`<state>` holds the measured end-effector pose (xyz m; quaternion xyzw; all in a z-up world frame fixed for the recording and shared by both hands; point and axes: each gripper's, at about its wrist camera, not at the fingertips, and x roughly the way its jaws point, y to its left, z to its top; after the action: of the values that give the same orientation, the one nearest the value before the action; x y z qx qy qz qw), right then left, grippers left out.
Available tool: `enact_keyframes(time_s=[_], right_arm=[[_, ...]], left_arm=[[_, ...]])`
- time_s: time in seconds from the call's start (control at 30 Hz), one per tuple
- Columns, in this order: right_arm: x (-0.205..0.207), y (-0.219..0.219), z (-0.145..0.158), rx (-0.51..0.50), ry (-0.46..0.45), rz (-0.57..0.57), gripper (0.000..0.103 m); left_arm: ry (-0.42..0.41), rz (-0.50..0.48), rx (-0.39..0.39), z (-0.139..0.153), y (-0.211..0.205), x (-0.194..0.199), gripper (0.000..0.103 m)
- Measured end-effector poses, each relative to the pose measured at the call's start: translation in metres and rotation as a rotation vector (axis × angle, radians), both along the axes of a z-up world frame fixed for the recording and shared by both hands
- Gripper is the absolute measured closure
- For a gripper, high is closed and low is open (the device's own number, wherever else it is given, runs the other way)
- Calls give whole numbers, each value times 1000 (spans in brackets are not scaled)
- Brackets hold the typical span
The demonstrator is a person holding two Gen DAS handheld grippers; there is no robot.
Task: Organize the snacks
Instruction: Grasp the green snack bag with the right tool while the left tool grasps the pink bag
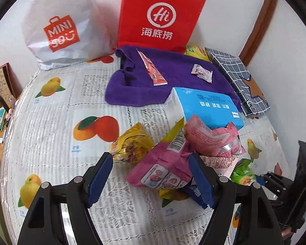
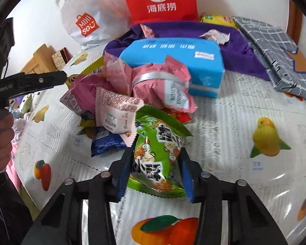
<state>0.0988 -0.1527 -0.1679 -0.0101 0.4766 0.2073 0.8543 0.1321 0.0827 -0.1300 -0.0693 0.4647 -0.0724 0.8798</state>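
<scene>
A heap of snack packets lies on the fruit-print tablecloth (image 1: 51, 126). My left gripper (image 1: 151, 157) is open and wide, its fingers (image 1: 101, 175) on either side of a magenta packet (image 1: 163, 169); only the right one is near the packet. A yellow packet (image 1: 130, 147) lies just beyond the left finger. My right gripper (image 2: 157, 153) is shut on a green snack packet (image 2: 157, 138), both blue pads pressing its sides. Behind it lie a pale pink packet (image 2: 116, 110), a small blue packet (image 2: 106, 143) and a crumpled pink bag (image 2: 163, 81).
A blue tissue pack (image 1: 206, 106) sits on a purple towel (image 1: 144, 89) with two small sweets on it. A red bag (image 1: 161, 16) and a white shopping bag (image 1: 61, 24) stand against the wall. A grey checked pouch (image 1: 234, 75) lies at the right.
</scene>
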Motion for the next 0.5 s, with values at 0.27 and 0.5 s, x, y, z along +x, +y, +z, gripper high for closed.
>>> enact_keyframes(time_s=[0.27, 0.5], right_arm=[[2, -30, 15, 17, -52, -66, 61], [14, -49, 8, 5, -39, -133, 61]], left_arm=[[16, -25, -17, -8, -3, 12, 28], [35, -112, -55, -12, -18, 13, 30]])
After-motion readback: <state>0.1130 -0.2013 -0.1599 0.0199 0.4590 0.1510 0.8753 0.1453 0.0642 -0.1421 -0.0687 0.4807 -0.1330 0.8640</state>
